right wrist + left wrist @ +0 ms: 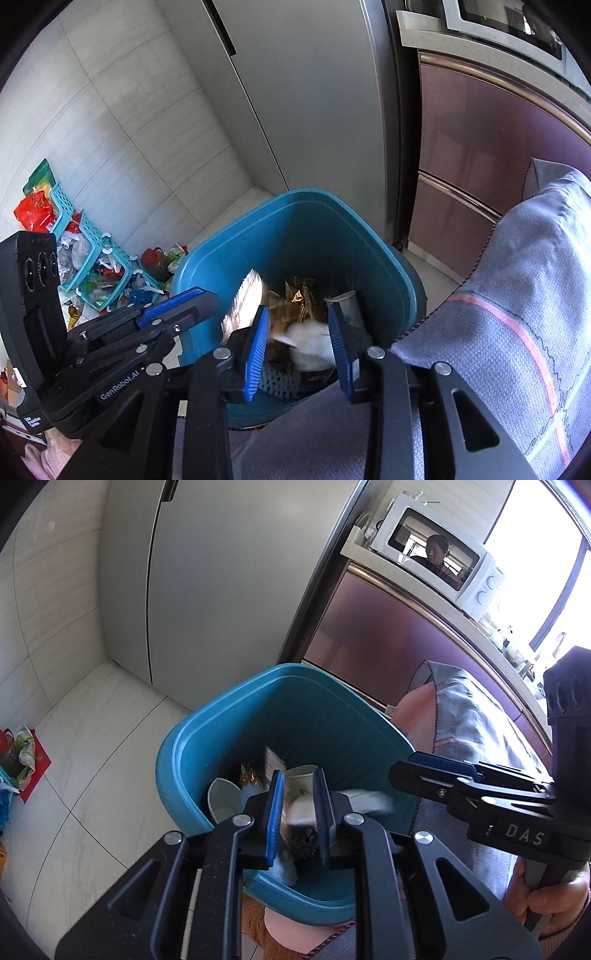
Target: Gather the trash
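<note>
Several pieces of trash are seen piled in the teal bin (295,229): a white paper cup (347,302) leaning at the right inner wall, a gold-brown wrapper (301,299) behind the middle, and a blurred white scrap (314,343) low between the right gripper's pads. A silvery foil wrapper (243,302) is caught in blur just inside the bin's left rim, above the left pad; whether it is touched by anything cannot be told.

The right gripper (299,347) is held over the bin's near edge, jaws spread wide, nothing clamped. The left gripper (297,812) is poised over the same opening, its blue pads parted by a narrower gap, with blurred white paper (369,801) seen beyond them and no firm hold shown. From the left wrist view the right gripper (406,771) is seen reaching in from the side near the rim.

Room inside the bin stays ample toward the far wall. A grey cloth with pink stripes (517,314) is draped right against the bin's right edge. To the left, bare floor tile (92,738) lies open, with a teal basket rack (92,258) of bags further off. A refrigerator (221,590) stands behind, a maroon cabinet (388,646) beside it, a white microwave (443,561) on top.
</note>
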Demonstrator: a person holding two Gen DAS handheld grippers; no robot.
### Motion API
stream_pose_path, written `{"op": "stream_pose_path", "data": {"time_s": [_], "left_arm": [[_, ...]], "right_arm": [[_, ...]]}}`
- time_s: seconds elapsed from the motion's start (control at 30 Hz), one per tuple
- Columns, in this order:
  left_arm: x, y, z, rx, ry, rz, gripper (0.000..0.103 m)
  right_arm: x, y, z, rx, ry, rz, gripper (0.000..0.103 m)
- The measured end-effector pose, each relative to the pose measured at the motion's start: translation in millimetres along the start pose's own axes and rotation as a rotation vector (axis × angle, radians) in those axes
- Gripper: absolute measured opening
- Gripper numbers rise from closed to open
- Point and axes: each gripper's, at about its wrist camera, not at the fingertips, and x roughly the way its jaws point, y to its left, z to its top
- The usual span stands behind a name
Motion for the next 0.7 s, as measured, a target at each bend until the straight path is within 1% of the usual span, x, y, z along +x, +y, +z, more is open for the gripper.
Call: {"op": "stream_pose_path", "data": {"time_s": [0.07,0.13,0.2,0.27,0.3,0.37,0.43,0.5,0.57,0.6,0.67,0.7], "left_arm": [[2,2,-2,-0.005,0.008,0.001,0.022],[3,3,-4,-0.006,0.008,-0.005,0.022],[1,3,-5,-0.002,0.002,-0.013,0.027],[-4,3,-6,0.008,-0.008,-0.023,0.036],[-7,2,-7,0.015,-0.017,-0.027,0.038],[-12,0,-9,0.029,-0.029,-0.037,0.046],[-19,-3,-10,0.050,-0.045,-0.044,0.051],[-28,-8,-13,0.073,-0.062,-0.052,0.059],[-39,-13,-15,0.096,-0.092,-0.064,0.074],[-44,-18,-17,0.112,-0.108,-0.070,0.078],[-56,-26,-20,0.140,-0.143,-0.077,0.092],[-62,-31,-22,0.156,-0.166,-0.082,0.094]], "right_arm": [[-1,-3,-1,0.006,-0.005,0.007,0.031],[-2,-5,-1,0.012,-0.013,0.011,0.032],[-6,-8,-3,0.021,-0.022,0.019,0.032],[-11,-12,-6,0.036,-0.037,0.029,0.037],[-15,-15,-8,0.042,-0.047,0.034,0.038],[-23,-20,-12,0.056,-0.071,0.044,0.044],[-34,-25,-18,0.067,-0.097,0.049,0.048],[-47,-28,-25,0.071,-0.134,0.040,0.053],[-61,-32,-33,0.076,-0.170,0.028,0.061],[-69,-34,-37,0.078,-0.187,0.023,0.064],[-84,-37,-46,0.084,-0.226,0.006,0.072],[-91,-39,-51,0.084,-0.243,-0.004,0.075]]}}
